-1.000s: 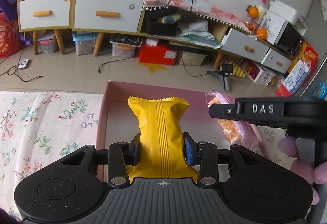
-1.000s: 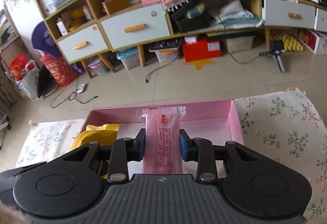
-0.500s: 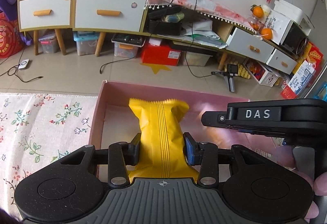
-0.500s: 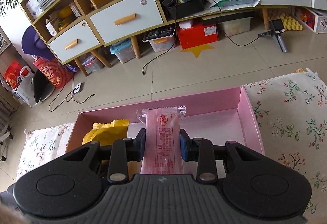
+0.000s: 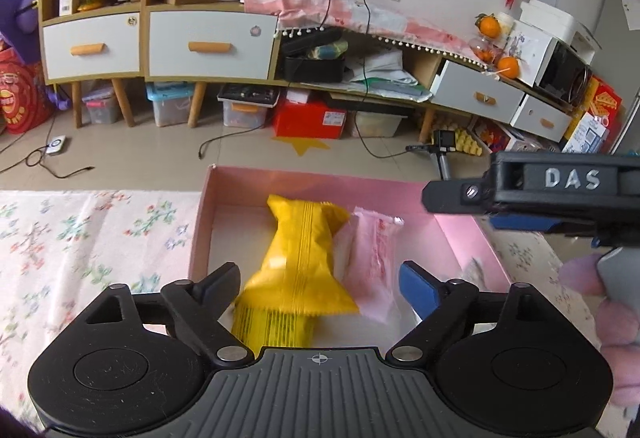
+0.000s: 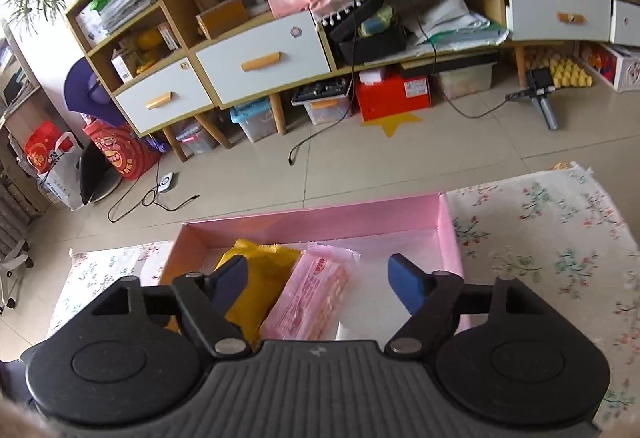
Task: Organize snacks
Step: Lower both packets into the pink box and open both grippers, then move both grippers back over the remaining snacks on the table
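Yellow snack packet (image 5: 298,262) lying flat inside pink box (image 5: 320,180), directly ahead of left tool (image 5: 320,280), between its fingers but touching neither pad. Pink snack packet (image 5: 370,258) lying alongside to the right of the yellow one, edges overlapping, just inside the blue pad of the left tool. From the right wrist view: pink snack packet (image 6: 316,294) lying ahead of right tool (image 6: 318,284), left of centre in the gap, clear of both pads; yellow snack packet (image 6: 260,278) sitting partly behind the left finger. Both tools spreading wide, jaws opening, gripping nothing. Right tool (image 5: 532,190) also showing to the right of the left tool, above the box's right side. Pink box (image 6: 360,216) resting on counter covered by floral cloth (image 5: 80,234). Tiled floor (image 6: 360,166) lying beyond the box.
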Demonstrator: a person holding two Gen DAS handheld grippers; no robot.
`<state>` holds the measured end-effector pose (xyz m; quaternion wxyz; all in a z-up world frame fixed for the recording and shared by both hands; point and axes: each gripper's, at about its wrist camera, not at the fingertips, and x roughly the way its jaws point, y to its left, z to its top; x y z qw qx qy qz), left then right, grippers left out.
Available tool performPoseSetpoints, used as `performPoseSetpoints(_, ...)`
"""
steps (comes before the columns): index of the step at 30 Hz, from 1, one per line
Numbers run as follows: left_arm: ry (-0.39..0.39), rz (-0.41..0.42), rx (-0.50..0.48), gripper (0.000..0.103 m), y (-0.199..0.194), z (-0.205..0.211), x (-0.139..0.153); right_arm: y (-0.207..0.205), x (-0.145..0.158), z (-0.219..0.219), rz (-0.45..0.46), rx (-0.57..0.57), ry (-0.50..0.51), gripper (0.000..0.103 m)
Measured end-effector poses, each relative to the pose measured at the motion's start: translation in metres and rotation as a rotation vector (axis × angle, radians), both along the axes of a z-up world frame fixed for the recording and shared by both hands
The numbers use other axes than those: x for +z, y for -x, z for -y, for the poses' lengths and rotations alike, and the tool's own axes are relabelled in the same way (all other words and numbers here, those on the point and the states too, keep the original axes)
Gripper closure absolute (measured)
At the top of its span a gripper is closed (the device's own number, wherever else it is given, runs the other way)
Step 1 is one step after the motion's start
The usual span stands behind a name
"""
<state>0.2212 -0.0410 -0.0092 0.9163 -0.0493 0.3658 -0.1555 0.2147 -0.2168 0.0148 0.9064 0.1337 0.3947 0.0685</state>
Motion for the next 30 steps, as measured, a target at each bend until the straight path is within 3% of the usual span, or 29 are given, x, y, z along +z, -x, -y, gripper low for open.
performPoseSetpoints(10,-0.030,0.024,0.044,0.004,0.064,-0.021,0.029,0.051,0.024,-0.007,0.084,0.075,0.053,0.005)
performPoseSetpoints(19,-0.070,0.026,0.044,0.002,0.117,-0.035,0.031,0.095,0.030,-0.017,0.144,0.126,0.115,0.000)
performPoseSetpoints(30,-0.117,0.047,0.029,0.002,0.166,-0.049,0.003,0.140,0.006,-0.022,0.141,0.173,0.161,0.000)
